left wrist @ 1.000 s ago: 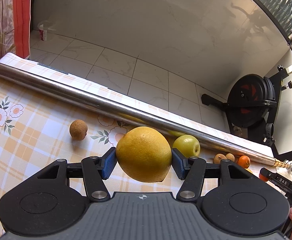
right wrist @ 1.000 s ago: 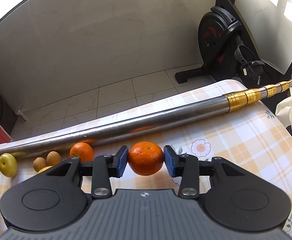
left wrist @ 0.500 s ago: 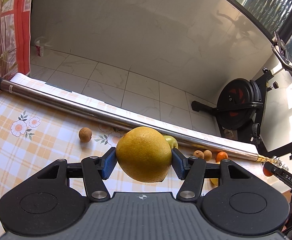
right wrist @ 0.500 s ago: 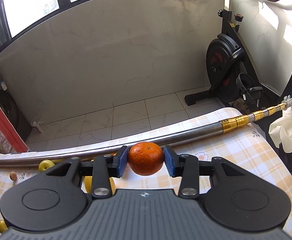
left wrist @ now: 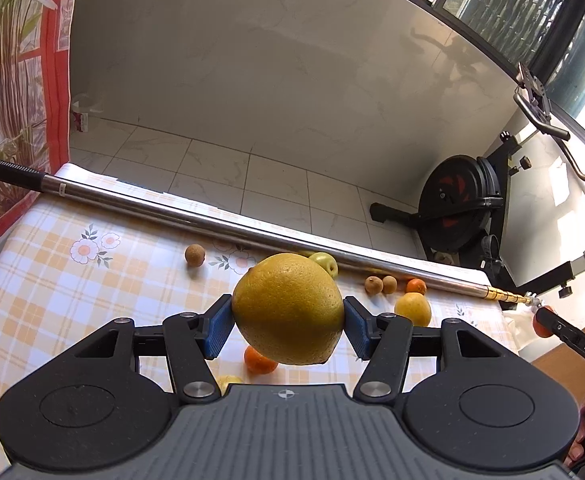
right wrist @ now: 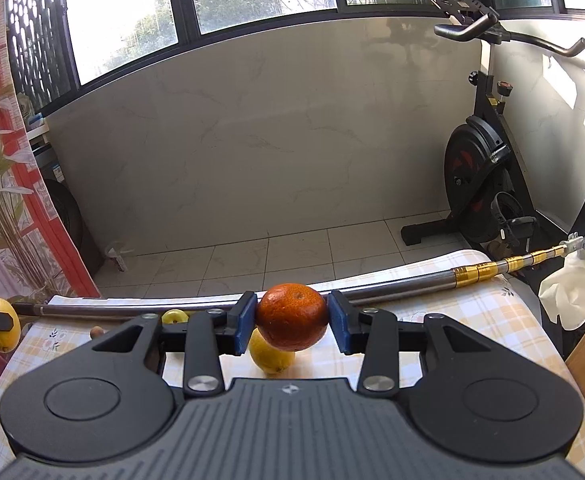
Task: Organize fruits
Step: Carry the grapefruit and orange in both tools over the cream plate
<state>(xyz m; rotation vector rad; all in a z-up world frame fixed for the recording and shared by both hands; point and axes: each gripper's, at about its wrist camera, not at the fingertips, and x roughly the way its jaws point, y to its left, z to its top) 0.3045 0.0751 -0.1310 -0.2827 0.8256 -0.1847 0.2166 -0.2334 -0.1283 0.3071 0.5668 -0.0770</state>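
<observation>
Claws (left wrist: pixel 288 320) (right wrist: pixel 292 322) pinching lemon (left wrist: pixel 288 308), tangerine (right wrist: pixel 292 316); half-hidden fruit (right wrist: pixel 270 354) below, perhaps lemon.

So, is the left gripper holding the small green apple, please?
No, the left gripper clamps a large yellow citrus fruit; the small green apple lies behind.

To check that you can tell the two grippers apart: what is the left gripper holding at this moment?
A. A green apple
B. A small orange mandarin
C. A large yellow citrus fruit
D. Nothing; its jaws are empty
C: in the left wrist view the left gripper has its blue pads pressed on either side of the large yellow citrus fruit, lifted clear of the checked tablecloth; the small orange mandarin sits in the right gripper.
</observation>
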